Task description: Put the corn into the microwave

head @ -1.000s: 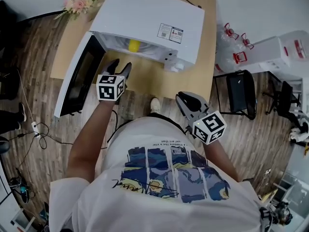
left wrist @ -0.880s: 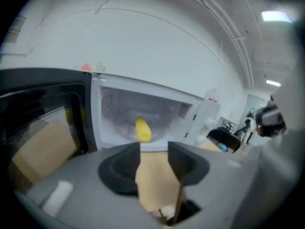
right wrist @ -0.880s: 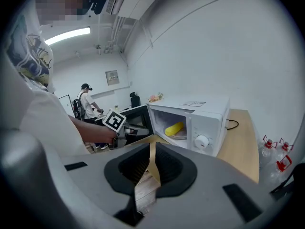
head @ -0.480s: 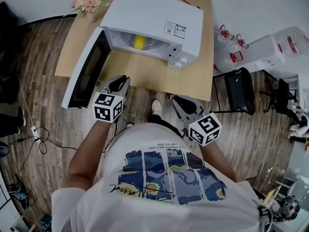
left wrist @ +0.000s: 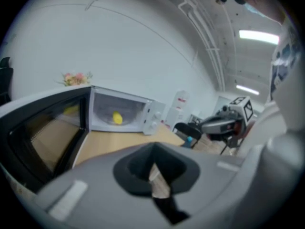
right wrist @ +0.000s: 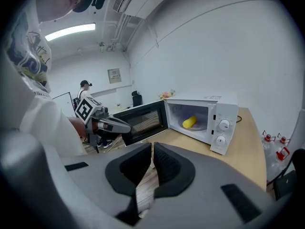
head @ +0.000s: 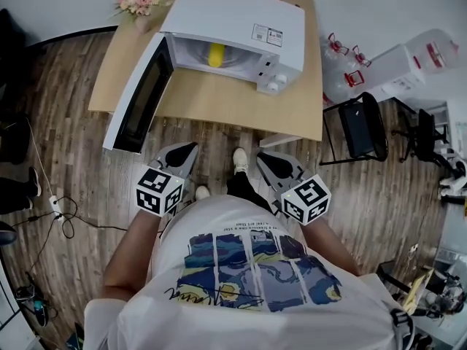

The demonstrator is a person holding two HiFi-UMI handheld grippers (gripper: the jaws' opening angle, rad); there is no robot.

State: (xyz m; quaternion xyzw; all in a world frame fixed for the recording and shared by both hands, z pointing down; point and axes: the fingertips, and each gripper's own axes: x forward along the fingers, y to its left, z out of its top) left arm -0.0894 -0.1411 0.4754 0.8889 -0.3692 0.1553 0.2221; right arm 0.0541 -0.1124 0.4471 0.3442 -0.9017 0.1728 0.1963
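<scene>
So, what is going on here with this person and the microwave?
A person holds a two-jaw gripper in each hand and stands a little away from the light wooden table. The yellow corn cob already lies inside the white microwave oven, whose dark-windowed door hangs wide open. The left gripper and the right gripper are both shut and empty, pointing toward the table. The corn is in place; the door is not yet closed.

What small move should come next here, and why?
Probably bring the left gripper to the open door and push it shut: the corn already lies inside the microwave, and the gripper is shut, empty and nearest that door.
</scene>
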